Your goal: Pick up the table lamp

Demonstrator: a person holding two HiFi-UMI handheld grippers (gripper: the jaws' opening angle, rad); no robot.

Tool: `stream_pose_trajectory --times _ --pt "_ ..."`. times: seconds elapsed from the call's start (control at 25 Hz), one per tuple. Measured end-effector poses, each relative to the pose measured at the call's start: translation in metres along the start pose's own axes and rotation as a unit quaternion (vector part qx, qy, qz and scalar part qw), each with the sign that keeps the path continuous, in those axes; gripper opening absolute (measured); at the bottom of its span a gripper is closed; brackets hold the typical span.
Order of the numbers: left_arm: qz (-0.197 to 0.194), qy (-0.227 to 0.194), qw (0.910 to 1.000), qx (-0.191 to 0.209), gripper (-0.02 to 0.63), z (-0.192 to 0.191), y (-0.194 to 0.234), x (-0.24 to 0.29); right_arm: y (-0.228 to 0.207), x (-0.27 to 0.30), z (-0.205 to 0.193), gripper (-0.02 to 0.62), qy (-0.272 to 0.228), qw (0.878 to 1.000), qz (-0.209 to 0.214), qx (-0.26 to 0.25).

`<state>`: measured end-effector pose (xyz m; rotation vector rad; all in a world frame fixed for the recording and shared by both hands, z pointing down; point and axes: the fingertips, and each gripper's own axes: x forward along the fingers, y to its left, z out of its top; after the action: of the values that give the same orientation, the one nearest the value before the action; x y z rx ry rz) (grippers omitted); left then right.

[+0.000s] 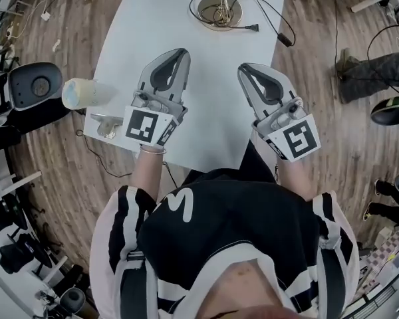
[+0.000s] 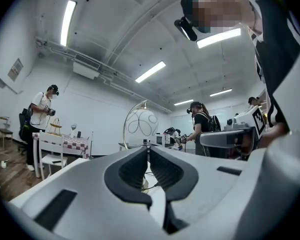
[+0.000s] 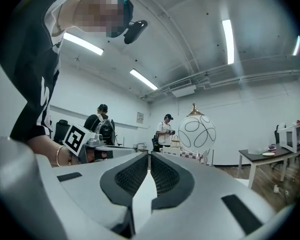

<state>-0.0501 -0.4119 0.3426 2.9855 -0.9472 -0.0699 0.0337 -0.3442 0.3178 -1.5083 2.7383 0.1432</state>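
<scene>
The table lamp stands at the far end of the white table (image 1: 153, 18): a gold round base (image 1: 221, 8) under a white globe with dark looping lines (image 2: 141, 126) (image 3: 196, 132). Its black cord and plug (image 1: 253, 26) lie beside the base. My left gripper (image 1: 183, 53) and right gripper (image 1: 242, 69) hover side by side over the table's near half, both pointing at the lamp and well short of it. Each has its jaws shut with nothing between them. The left gripper's tips (image 2: 148, 148) and the right gripper's tips (image 3: 149, 155) line up just beside the globe.
A pale cylinder (image 1: 80, 93) and a small metal object (image 1: 106, 126) sit by the table's left near corner. A black chair (image 1: 33, 85) stands to the left. A person's legs (image 1: 379, 72) are at the right. Other people stand in the room (image 2: 42, 119) (image 3: 166, 131).
</scene>
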Motion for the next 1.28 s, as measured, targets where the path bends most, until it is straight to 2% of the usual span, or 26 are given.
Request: stream_pose_trajectory --times 0.12,0.24,0.32,0.36,0.4,0.44,0.6,0.84,1.0,1.12,1.28 --pt "-0.015 0.018 0.9997 0.004 0.009 -0.019 0.010 0.023 -0.019 0.010 -0.017 0.026 -0.004 1.000 0.020 -0.016" --pt "-0.039 0.033 0.9987 -0.001 0.014 -0.039 0.020 0.046 -0.042 0.020 -0.038 0.028 -0.015 0.999 0.048 -0.003" --pt "-0.050 0.050 0.9975 -0.003 0.050 -0.053 0.028 0.060 -0.056 0.027 -0.052 0.029 -0.018 0.998 0.062 0.004" --pt "-0.052 0.054 0.9972 -0.010 0.078 -0.059 0.033 0.068 -0.062 0.032 -0.059 0.047 -0.015 0.998 0.067 0.004" --pt "-0.051 0.055 0.9970 -0.021 0.098 -0.065 0.039 0.076 -0.068 0.036 -0.066 0.106 -0.009 0.997 0.072 0.003" --pt "-0.049 0.057 0.9967 -0.029 0.106 -0.071 0.045 0.085 -0.073 0.041 -0.073 0.135 -0.004 0.997 0.076 0.003" --pt "-0.044 0.092 0.9945 -0.024 0.130 -0.101 0.065 0.124 -0.097 0.062 -0.098 0.144 0.010 0.996 0.087 0.015" --pt "-0.049 0.108 0.9929 0.004 0.144 -0.117 0.086 0.176 -0.127 0.095 -0.132 0.155 0.030 0.995 0.088 0.022" --pt "-0.051 0.133 0.9898 -0.009 0.144 -0.141 0.098 0.209 -0.133 0.109 -0.153 0.156 0.042 0.994 0.096 0.024" --pt "-0.076 0.155 0.9850 -0.002 0.144 -0.159 0.095 0.227 -0.134 0.118 -0.162 0.156 0.050 0.993 0.105 0.025" --pt "-0.119 0.143 0.9825 0.005 0.146 -0.156 0.080 0.243 -0.134 0.127 -0.172 0.156 0.062 0.990 0.122 0.030"
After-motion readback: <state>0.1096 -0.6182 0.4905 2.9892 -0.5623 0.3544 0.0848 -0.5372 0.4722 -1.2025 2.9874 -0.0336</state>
